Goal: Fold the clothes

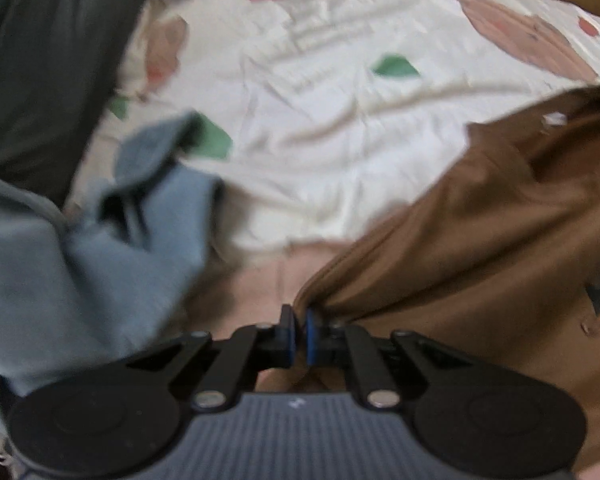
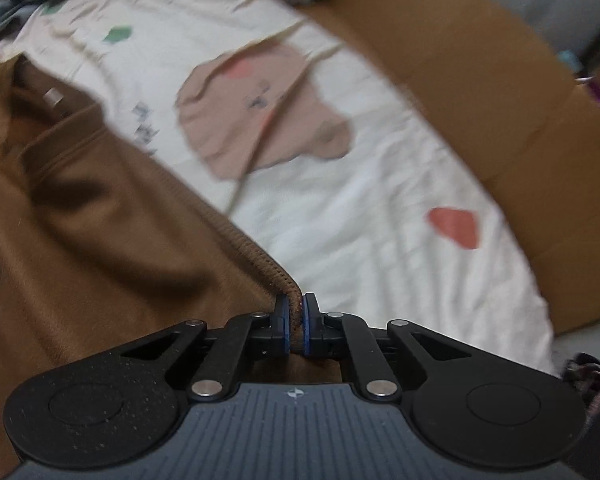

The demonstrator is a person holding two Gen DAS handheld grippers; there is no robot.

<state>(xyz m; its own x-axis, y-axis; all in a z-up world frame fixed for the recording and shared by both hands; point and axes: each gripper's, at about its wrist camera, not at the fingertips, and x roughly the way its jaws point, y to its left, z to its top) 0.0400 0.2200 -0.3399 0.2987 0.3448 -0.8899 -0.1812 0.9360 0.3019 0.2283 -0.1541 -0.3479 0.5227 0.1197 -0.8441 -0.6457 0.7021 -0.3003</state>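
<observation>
Readable text: none in either view.
White printed bedsheet (image 2: 340, 184): blurred grey lettering just left of its brown bear-face patch (image 2: 260, 112), too smeared to read.
Brown knit garment (image 1: 480, 220): dark print near its right edge, illegible; small white neck tag (image 2: 53, 97), blank blur.

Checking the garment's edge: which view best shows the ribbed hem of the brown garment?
The right wrist view: the brown garment's ribbed hem runs sharply into the right tool. The left wrist view shows only smooth, blurred brown cloth.
</observation>
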